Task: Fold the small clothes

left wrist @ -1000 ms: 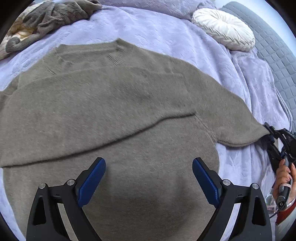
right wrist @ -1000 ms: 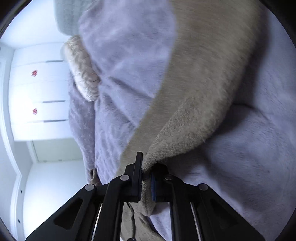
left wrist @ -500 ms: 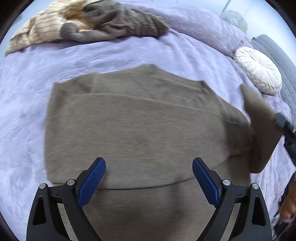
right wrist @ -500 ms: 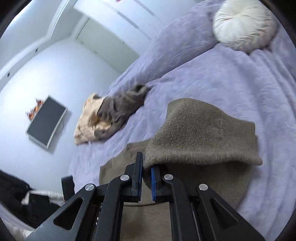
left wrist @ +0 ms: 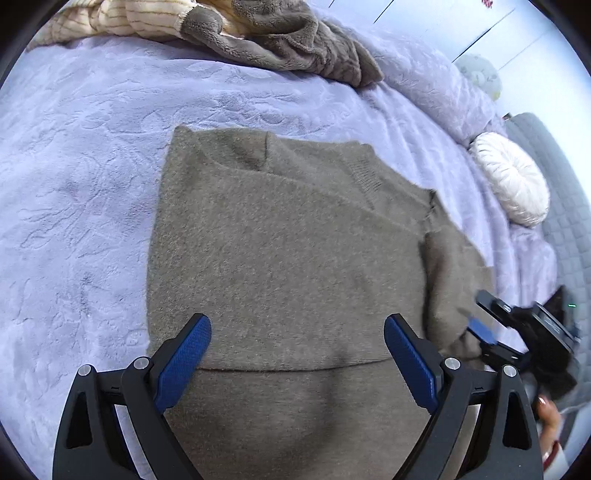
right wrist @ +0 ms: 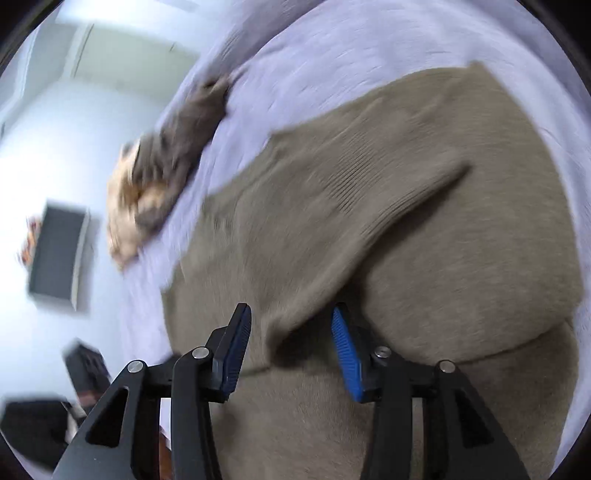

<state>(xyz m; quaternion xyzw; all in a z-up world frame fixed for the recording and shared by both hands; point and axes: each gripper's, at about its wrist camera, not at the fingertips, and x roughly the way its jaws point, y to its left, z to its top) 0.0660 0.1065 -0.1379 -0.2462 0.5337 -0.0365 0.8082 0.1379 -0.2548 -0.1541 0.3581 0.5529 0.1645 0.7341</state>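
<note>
A lilac blanket (left wrist: pixel 92 184) carries the brown sweater (left wrist: pixel 288 258), lying flat. The left gripper (left wrist: pixel 297 354) hovers above it, released. The right gripper (right wrist: pixel 291 343) has just been opening, the sleeve (right wrist: pixel 369 229) loose between its jaws.

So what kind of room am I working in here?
Most likely a bedroom. The brown sweater lies on a bed covered with a lavender plush blanket, a round white cushion rests beside a grey quilted headboard, and more clothes are piled further back.
</note>
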